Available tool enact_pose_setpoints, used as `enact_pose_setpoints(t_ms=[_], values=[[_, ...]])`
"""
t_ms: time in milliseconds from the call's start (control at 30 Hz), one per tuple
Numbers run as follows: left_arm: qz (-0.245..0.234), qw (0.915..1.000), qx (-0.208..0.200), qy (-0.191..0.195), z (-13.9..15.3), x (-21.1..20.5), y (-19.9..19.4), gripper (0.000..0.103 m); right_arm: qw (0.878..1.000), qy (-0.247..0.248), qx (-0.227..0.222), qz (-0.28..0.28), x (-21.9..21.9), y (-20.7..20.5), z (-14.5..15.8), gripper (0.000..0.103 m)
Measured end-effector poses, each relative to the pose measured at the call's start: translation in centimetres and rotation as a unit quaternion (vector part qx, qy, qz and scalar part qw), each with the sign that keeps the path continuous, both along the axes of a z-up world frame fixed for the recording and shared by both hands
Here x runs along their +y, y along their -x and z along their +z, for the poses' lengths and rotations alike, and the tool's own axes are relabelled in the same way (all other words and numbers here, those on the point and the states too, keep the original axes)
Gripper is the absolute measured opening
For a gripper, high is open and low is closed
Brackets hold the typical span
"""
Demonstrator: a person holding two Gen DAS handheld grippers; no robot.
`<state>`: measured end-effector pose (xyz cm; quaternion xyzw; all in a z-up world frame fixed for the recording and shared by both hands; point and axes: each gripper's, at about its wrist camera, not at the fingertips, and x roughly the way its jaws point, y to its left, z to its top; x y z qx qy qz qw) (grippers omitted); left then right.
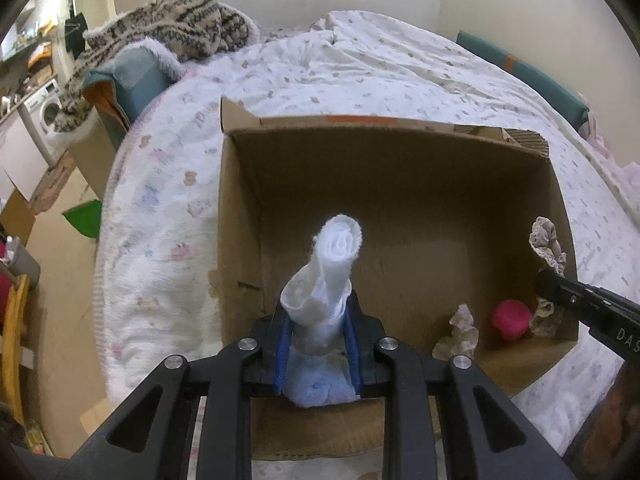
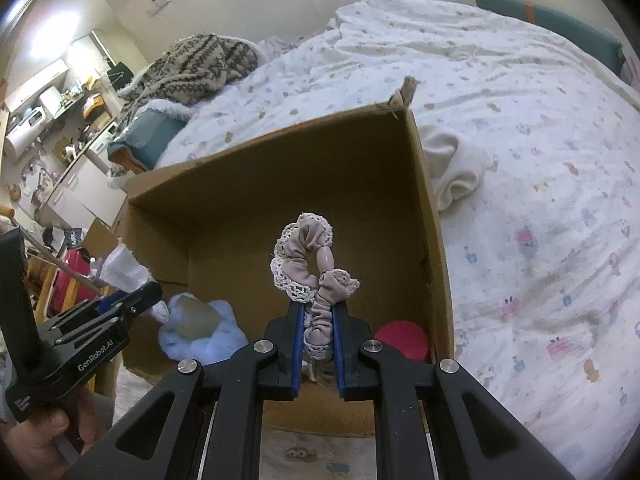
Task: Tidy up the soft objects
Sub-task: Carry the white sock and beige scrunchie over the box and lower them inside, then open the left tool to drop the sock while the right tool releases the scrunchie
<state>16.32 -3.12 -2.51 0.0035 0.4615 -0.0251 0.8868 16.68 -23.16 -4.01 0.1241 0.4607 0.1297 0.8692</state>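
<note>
An open cardboard box (image 1: 384,168) sits on the bed; it also shows in the right wrist view (image 2: 280,184). My left gripper (image 1: 318,312) is shut on a rolled white sock (image 1: 332,264) above the box's near left part. My right gripper (image 2: 316,312) is shut on a beige lace-trimmed scrunchie (image 2: 308,264) above the box; the scrunchie also shows in the left wrist view (image 1: 546,244). In the box lie a fluffy light-blue item (image 2: 204,332), a pink ball (image 1: 512,318) and a small beige fabric piece (image 1: 460,336).
The bed has a white patterned duvet (image 1: 400,72). A cream cloth (image 2: 452,168) lies on it right of the box. A striped knit blanket (image 1: 172,24) and teal cushion (image 1: 132,76) sit at the far left. Cluttered floor and furniture lie left of the bed.
</note>
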Motion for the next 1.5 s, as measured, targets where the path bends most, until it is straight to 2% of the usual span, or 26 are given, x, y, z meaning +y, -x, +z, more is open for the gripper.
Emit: enact_pose_setpoints(t_ms=[367, 1200, 1267, 1500], values=[[0.0, 0.9999, 0.014, 0.004, -1.2, -0.1, -0.3, 0.022, 0.999, 0.029, 0.023, 0.012, 1.0, -0.5, -1.5, 0.014], [-0.003, 0.9998, 0.013, 0.011, -1.3, -0.6, -0.1, 0.025, 0.999, 0.021, 0.033, 0.015, 1.0, -0.7, -2.0, 0.014], [-0.003, 0.9999, 0.014, 0.009, -1.3, -0.7, 0.0, 0.028, 0.999, 0.018, 0.034, 0.015, 0.9, -0.6, -2.0, 0.015], [-0.001, 1.0, 0.002, 0.003, -1.0, -0.9, 0.3, 0.051, 0.999, 0.015, 0.035, 0.012, 0.9, -0.7, -2.0, 0.018]])
